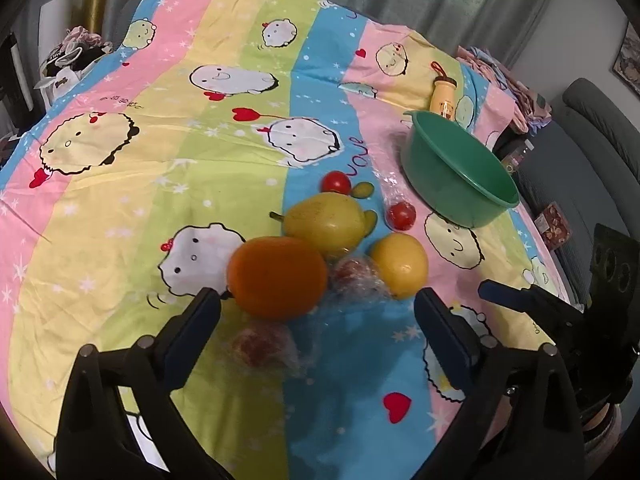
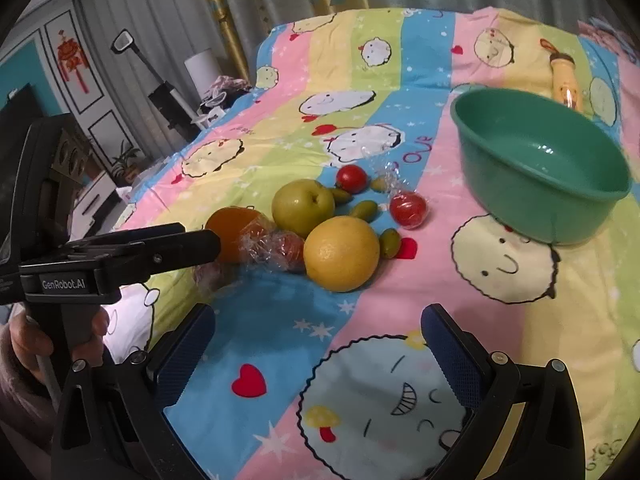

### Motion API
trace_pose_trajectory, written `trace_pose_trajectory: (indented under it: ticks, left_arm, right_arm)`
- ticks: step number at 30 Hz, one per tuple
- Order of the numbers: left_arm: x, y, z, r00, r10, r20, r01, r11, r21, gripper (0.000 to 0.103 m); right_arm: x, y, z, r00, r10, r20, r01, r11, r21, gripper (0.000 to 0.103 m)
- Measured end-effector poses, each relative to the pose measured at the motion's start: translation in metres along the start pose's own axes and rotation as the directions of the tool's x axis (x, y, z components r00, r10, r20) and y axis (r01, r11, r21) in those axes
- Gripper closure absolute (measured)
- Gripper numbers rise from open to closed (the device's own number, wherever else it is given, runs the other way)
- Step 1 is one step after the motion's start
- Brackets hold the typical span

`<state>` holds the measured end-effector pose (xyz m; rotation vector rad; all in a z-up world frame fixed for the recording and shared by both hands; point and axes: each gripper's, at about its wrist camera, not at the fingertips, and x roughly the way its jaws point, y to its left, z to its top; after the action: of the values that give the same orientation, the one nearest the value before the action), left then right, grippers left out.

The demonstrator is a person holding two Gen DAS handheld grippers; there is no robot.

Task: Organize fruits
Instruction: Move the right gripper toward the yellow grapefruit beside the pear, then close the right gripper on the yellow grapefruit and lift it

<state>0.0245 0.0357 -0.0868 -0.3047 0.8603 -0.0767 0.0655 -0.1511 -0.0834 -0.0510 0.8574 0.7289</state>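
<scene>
**Fruit heaped on the striped cloth, both grippers spread and holding nothing**

On the far left of the right wrist view the left gripper [image 2: 192, 246] reaches in from the side, its dark finger tips near the orange [image 2: 234, 232]. In its own camera the left gripper [image 1: 316, 308] has its fingers wide apart, hanging over the near edge of the heap with nothing between them; the left finger [image 1: 196, 320] sits just beside the orange [image 1: 278, 278].

The fruit lies in a loose cluster on a table covered by a cartoon-printed striped cloth [image 1: 120, 208]. Just right of the orange and behind it lies a yellow-green pear [image 1: 326, 224], touching it. In front of the pear sit reddish fruits in clear plastic wrap [image 1: 356, 276], with another wrapped one [image 1: 256, 346] nearer the camera, blurred. Right of these is a yellow citrus fruit [image 1: 400, 264]. Behind the heap lie a red tomato [image 1: 336, 182] and a small green fruit [image 1: 364, 189]; a second tomato [image 1: 401, 216] rests to the right in a scrap of wrap.

Farther right, apart from the heap, stands a green plastic bowl [image 1: 440, 168], tilted, its inside bare. Behind it lies a small yellow bottle [image 1: 443, 98].

The right gripper [image 2: 318, 344] hovers near the front of the cloth, fingers wide apart with nothing between them, well short of the citrus fruit [image 2: 342, 254] and the bowl [image 2: 532, 196].
</scene>
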Motion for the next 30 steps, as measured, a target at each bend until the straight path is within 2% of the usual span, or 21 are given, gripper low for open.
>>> trace_pose_trajectory:
  ticks: [4,11,13,17,20,23,25,30]
  left_arm:
    - [0.004,0.017,-0.001,0.999,0.039,-0.010,-0.040,0.999,-0.031,0.015]
    - [0.011,0.022,0.000,1.000,0.021,-0.011,-0.022,0.999,-0.025,0.018]
    - [0.009,0.022,0.002,1.000,0.025,0.002,-0.025,0.999,-0.026,0.024]
    - [0.004,0.004,0.012,0.999,-0.022,0.026,0.021,0.999,0.044,0.024]
    - [0.004,-0.014,0.020,0.994,-0.112,0.021,0.109,0.990,0.094,0.024]
    - [0.012,-0.030,0.033,0.974,-0.223,-0.044,0.227,0.965,0.130,0.024]
    - [0.018,-0.042,0.040,0.970,-0.235,-0.064,0.243,0.958,0.155,0.030]
    - [0.042,-0.062,0.050,0.958,-0.238,-0.162,0.271,0.934,0.231,0.031]
  right_arm:
    - [0.007,-0.004,0.002,1.000,0.025,0.008,-0.025,1.000,0.011,0.007]
    - [0.014,-0.010,0.007,0.999,0.041,0.008,-0.042,0.998,0.039,0.011]
    - [0.014,-0.010,0.007,0.999,0.046,0.005,-0.046,0.998,0.046,0.014]
    - [0.017,-0.016,0.011,0.999,0.040,0.005,-0.041,0.998,0.053,0.016]
    - [0.020,-0.022,0.013,0.999,0.051,0.009,-0.051,0.995,0.081,0.020]
    - [0.024,-0.025,0.013,0.999,0.053,0.011,-0.054,0.995,0.084,0.021]
    - [0.024,-0.026,0.013,0.998,0.066,0.012,-0.067,0.993,0.094,0.023]
    - [0.028,-0.033,0.012,0.994,0.100,0.036,-0.104,0.986,0.130,0.027]
